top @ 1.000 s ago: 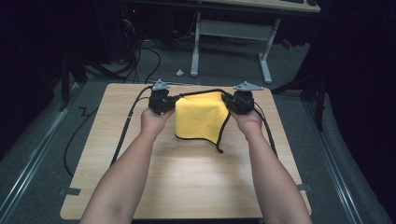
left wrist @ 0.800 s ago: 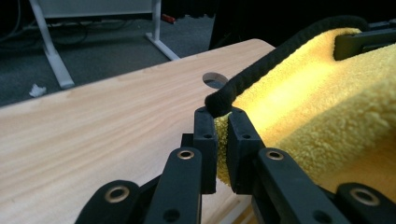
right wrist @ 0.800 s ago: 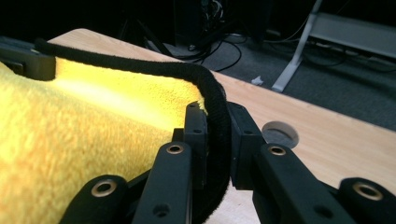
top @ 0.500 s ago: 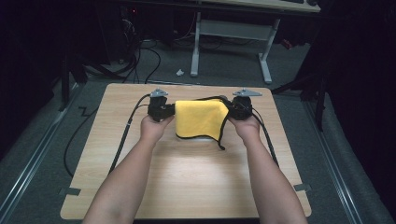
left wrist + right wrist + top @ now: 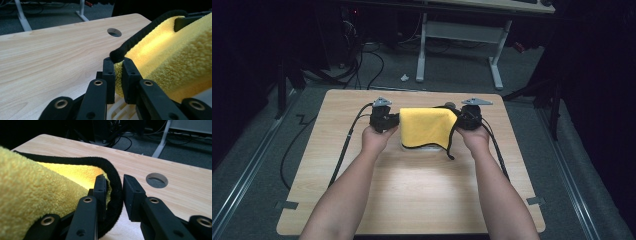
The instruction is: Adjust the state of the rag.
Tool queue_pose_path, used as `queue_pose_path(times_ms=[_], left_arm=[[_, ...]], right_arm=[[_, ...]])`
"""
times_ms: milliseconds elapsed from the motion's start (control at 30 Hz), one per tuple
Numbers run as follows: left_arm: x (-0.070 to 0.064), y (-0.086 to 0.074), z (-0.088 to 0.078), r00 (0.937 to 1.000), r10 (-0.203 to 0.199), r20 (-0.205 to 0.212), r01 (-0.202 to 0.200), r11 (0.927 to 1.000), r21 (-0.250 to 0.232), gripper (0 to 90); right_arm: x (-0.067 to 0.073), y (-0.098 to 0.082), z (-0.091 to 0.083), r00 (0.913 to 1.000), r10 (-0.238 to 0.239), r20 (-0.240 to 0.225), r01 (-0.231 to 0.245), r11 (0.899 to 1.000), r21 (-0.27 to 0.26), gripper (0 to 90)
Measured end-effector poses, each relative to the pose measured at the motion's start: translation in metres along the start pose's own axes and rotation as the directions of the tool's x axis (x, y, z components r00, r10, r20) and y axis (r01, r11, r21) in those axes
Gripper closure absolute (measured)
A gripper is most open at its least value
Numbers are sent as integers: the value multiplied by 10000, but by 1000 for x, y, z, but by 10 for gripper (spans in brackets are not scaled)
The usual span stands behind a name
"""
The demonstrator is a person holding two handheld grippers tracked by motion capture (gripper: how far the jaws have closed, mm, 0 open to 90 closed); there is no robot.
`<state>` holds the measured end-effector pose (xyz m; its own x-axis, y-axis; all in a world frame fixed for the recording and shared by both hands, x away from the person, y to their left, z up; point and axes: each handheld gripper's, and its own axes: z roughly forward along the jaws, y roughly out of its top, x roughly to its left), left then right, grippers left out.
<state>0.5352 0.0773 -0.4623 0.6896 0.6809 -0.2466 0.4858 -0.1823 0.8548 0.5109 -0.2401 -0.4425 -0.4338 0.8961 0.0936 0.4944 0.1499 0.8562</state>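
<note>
A yellow cloth with black edging is stretched between my two grippers over a white ribbed object on the wooden table. My left gripper holds its left end. In the left gripper view the left gripper has its pads pressed on the cloth, though its jaws have just eased slightly. In the right gripper view my right gripper has just been opening. The cloth's black edging lies between its jaws, with a gap at one pad.
A round hole in the tabletop lies beyond the right gripper, also seen as the hole in the left gripper view. Cables trail from both grippers toward the table's near edge. A desk frame stands on the floor behind.
The cloth's top edge has sunk a little and it now lies lower and flatter between the grippers. Both hands have stayed nearly in place.
</note>
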Motion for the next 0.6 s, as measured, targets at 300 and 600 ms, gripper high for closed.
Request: queue_pose_path(times_ms=[300,600], left_arm=[[4,2,-5,9991,-84,-408,88,9999,104,735],[4,4,-13,9981,-55,-607,48,9999,-110,740]], right_arm=[[-3,5,-8,9984,-108,564,121,9997,-224,646],[-6,10,-16,9967,-93,807,130,9989,-448,617]])
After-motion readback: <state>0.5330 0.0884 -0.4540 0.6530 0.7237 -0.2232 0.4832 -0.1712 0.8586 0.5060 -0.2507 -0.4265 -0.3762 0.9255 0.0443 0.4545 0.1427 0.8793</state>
